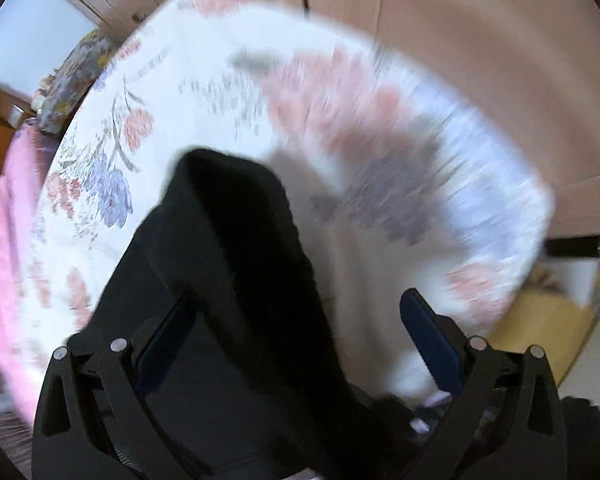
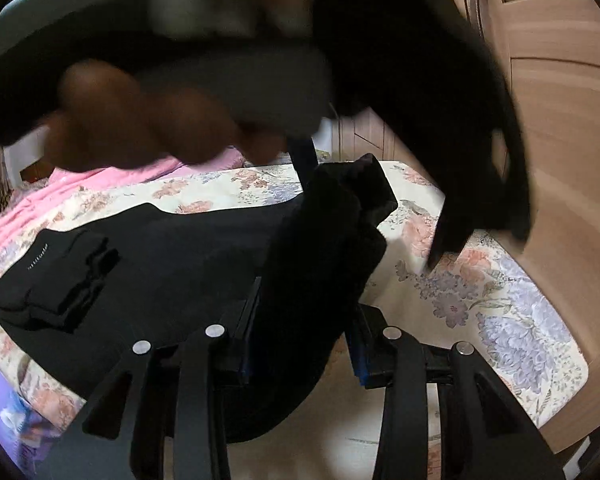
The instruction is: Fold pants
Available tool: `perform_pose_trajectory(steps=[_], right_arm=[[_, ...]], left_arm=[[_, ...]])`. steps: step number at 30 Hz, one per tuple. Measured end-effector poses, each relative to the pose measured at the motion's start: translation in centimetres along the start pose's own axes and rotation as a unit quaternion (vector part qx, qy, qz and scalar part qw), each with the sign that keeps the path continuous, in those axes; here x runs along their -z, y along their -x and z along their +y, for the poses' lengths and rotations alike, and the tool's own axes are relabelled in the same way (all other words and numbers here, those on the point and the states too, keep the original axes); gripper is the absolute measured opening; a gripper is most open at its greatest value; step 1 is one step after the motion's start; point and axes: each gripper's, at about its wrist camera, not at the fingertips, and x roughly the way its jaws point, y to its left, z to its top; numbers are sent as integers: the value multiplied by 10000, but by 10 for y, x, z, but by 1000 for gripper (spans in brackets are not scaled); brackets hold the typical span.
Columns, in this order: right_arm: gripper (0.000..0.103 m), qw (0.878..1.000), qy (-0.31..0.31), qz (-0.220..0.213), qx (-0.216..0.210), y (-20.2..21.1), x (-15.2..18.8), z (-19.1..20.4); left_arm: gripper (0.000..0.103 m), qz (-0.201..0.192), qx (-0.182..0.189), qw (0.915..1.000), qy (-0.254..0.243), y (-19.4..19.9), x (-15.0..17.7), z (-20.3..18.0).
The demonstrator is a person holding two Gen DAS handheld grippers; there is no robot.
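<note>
The black pants (image 2: 148, 264) lie partly on the floral bedspread (image 2: 500, 312), waistband end to the left. My right gripper (image 2: 304, 344) is shut on a bunched fold of the black pants and holds it above the bed. My left gripper (image 1: 296, 320) stands wide open; a lifted strip of the black pants (image 1: 240, 248) drapes over its left finger, and the right fingertip (image 1: 428, 320) is bare. In the right wrist view, the other hand with the left gripper's body (image 2: 172, 92) fills the top, with black cloth (image 2: 440, 100) hanging from it.
A pink blanket (image 2: 80, 196) lies at the bed's far left. Wooden wardrobe doors (image 1: 480, 40) stand behind the bed. A wooden door with a handle (image 2: 560, 120) is to the right. The bed's corner (image 1: 540, 208) is at right.
</note>
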Motion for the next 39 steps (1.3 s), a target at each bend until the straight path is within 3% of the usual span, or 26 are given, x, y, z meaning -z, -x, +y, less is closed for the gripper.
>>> perform_pose_trajectory(steps=[2,3,4,5,6,7,10,15,18,22,24,26,28,30,32,35,39], right_arm=[[39,10000,-26,24,-9,1,2,-1],[43,9999,-68,112,-67,-1,2,-2],[47,9997,-124,202,-89,-3,3,-4],[51,9991,-247,312,-126,-5,5,-7],[71,9980,-393,398,-310,-6,7,-11],[94,9963,-507,455,-516,-5,9,-13],[98,9933,-642,532,-804,1,18,-11],[98,9848,-576,926,-1355,-10,26,12],[98,9799,-479,1017,-1646,-17,21,36],[98,9804,19,999,-1698,-23,10,80],[98,9830,396,942,-1524,-26,10,101],[97,9841,1021,983,-1068,-32,15,127],[97,9822,1343,1023,-821,-34,20,140],[97,9830,1548,792,-591,-26,20,148],[97,9807,1844,518,-402,-16,16,158],[98,9724,2318,193,-204,-6,17,176],[98,9631,2665,335,-155,-17,25,191]], left_arm=[[99,335,-350,9987,-135,-19,1,-3],[88,437,-481,9978,-166,-25,4,-3],[69,464,-538,9973,-168,-27,5,-1],[56,454,-546,9973,-169,-28,5,0],[40,384,-380,9985,-109,-25,7,4],[34,278,-297,9991,-89,-22,10,7],[27,-81,-142,9998,-70,-10,23,17],[25,-741,405,9955,424,32,49,57],[24,-1121,710,9881,777,66,74,87],[24,-1658,1111,9704,1362,108,130,144],[24,-1930,1296,9573,1720,124,169,177],[24,-2184,1441,9427,2069,133,210,208],[23,-2458,1638,9228,2475,134,261,245],[23,-2705,1857,8987,2910,125,316,279],[23,-2828,2031,8771,3310,104,364,308],[23,-3001,2420,8338,3951,44,441,345],[23,-2957,2874,7892,4552,-35,499,362]])
